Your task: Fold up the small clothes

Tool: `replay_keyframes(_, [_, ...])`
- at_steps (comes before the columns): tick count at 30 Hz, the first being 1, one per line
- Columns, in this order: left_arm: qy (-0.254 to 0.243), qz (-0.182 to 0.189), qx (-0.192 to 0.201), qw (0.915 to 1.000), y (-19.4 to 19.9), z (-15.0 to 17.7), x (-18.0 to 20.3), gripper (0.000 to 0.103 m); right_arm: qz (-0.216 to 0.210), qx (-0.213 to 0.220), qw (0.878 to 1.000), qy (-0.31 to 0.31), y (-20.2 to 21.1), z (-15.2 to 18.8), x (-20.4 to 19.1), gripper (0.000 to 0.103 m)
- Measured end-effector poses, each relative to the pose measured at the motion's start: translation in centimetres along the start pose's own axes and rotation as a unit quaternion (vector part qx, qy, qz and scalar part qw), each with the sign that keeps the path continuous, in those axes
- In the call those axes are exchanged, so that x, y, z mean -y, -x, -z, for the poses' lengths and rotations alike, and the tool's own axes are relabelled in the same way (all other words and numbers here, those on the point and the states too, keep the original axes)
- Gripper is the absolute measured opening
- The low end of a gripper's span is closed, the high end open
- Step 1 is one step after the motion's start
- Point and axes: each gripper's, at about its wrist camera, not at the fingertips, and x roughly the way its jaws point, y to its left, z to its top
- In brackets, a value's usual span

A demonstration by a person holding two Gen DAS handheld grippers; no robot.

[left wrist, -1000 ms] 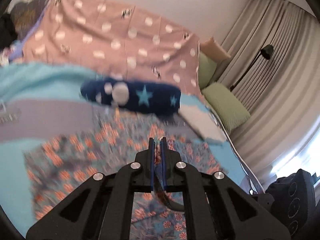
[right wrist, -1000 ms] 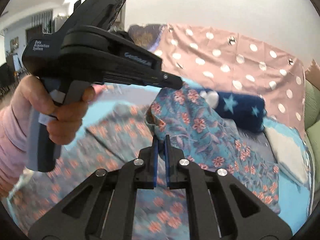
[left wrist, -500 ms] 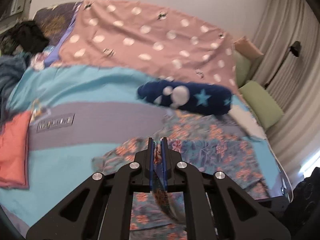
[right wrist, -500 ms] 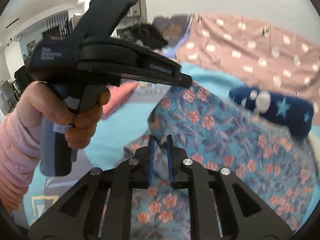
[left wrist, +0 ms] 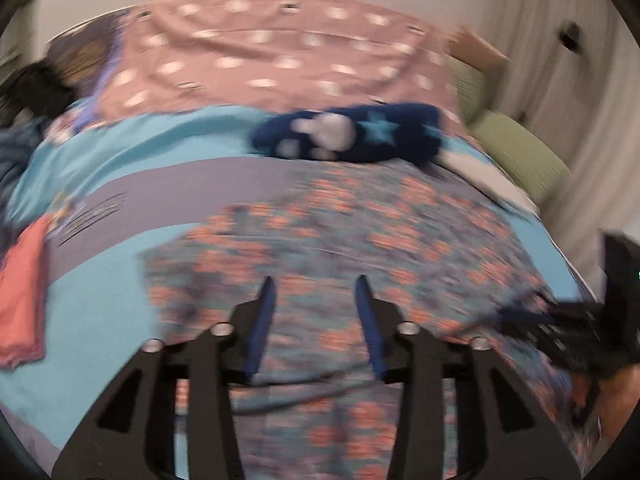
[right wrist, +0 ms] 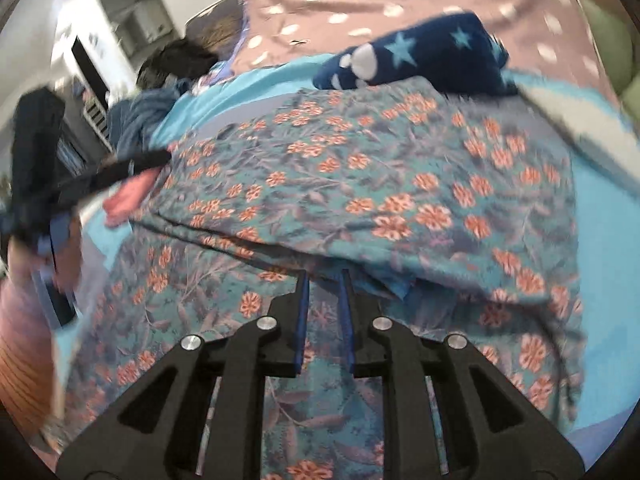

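Note:
A teal garment with orange flowers (left wrist: 360,248) lies spread on the light blue bed. In the right wrist view the floral garment (right wrist: 380,184) is doubled over, its upper layer ending in a fold edge just beyond my fingers. My left gripper (left wrist: 316,286) hangs low over the cloth. Its jaws are opening, with a wide gap and nothing pinched between them. My right gripper (right wrist: 323,278) is over the lower layer, at the fold edge. Its jaws are opening too, with a narrow gap and only cloth showing underneath. Each view catches the other gripper at its edge, blurred.
A navy rolled blanket with stars (left wrist: 360,136) lies beyond the garment, in front of a pink dotted cover (left wrist: 280,52). A coral cloth (left wrist: 20,292) lies at the left, with dark clothes (left wrist: 32,88) heaped behind it. Green pillows (left wrist: 520,152) and curtains are on the right.
Both grippers came down toward the bed. The left jaws were shut on the floral cloth and have opened and let it go. The right jaws have parted slightly, and the garment now lies doubled over.

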Motion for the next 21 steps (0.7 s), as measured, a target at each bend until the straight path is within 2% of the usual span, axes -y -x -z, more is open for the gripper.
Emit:
replay_keyframes(1, [-0.02, 0.002, -0.004, 0.9998, -0.5, 0.2, 1.3, 0.046, -0.004, 0.003, 1.0, -0.004, 0.0, 0.0, 0.0, 0.016])
replay_keyframes(3, [-0.062, -0.022, -0.027, 0.9975, -2.5, 0.9, 3.5, 0.046, 0.003, 0.011, 1.0, -0.011, -0.7, -0.3, -0.1, 0.016])
replay_keyframes(5, [-0.06, -0.044, -0.063, 0.9952, -4.7, 1.6, 3.6, 0.046, 0.012, 0.02, 0.999, -0.022, -1.3, -0.7, -0.3, 0.015])
replay_keyframes(6, [-0.043, -0.047, -0.088, 0.9941, -6.2, 2.3, 3.1, 0.047, 0.025, 0.021, 0.999, -0.023, -1.6, -0.8, -0.3, 0.013])
replay_keyframes(7, [-0.035, -0.045, -0.085, 0.9947, -6.8, 2.7, 2.7, 0.048, 0.051, 0.021, 0.998, -0.026, -1.4, -0.5, -0.1, 0.006])
replay_keyframes(8, [-0.036, -0.043, -0.08, 0.9952, -6.7, 2.9, 2.7, 0.048, 0.101, 0.026, 0.994, -0.038, -1.3, -0.3, 0.4, 0.0])
replay_keyframes(10, [-0.036, -0.045, -0.083, 0.9949, -6.5, 2.8, 2.7, 0.047, 0.17, 0.036, 0.982, -0.071, -0.5, 0.1, 2.0, 0.0])
replay_keyframes(11, [-0.037, -0.046, -0.084, 0.9947, -6.4, 2.8, 2.7, 0.047, 0.205, 0.045, 0.973, -0.099, 0.2, 0.4, 3.1, 0.0])
replay_keyframes(12, [-0.04, -0.047, -0.082, 0.9947, -6.4, 2.9, 2.7, 0.047, 0.252, 0.051, 0.958, -0.131, 1.2, 0.8, 4.4, 0.001])
replay_keyframes(13, [-0.041, -0.047, -0.08, 0.9949, -6.3, 2.9, 2.7, 0.047, 0.258, 0.055, 0.952, -0.154, 2.0, 1.2, 5.5, 0.001])
replay_keyframes(16, [-0.036, -0.044, -0.078, 0.9953, -6.1, 2.8, 2.5, 0.047, 0.21, 0.045, 0.964, -0.158, 3.2, 2.0, 6.4, 0.001])
replay_keyframes(19, [-0.034, -0.043, -0.076, 0.9956, -6.1, 2.8, 2.6, 0.047, 0.165, 0.055, 0.981, -0.088, 3.8, 2.3, 3.5, 0.001])
replay_keyframes(21, [-0.029, -0.042, -0.076, 0.9958, -6.1, 2.8, 2.5, 0.047, 0.114, 0.051, 0.991, -0.039, 3.2, 2.0, 0.9, 0.001])
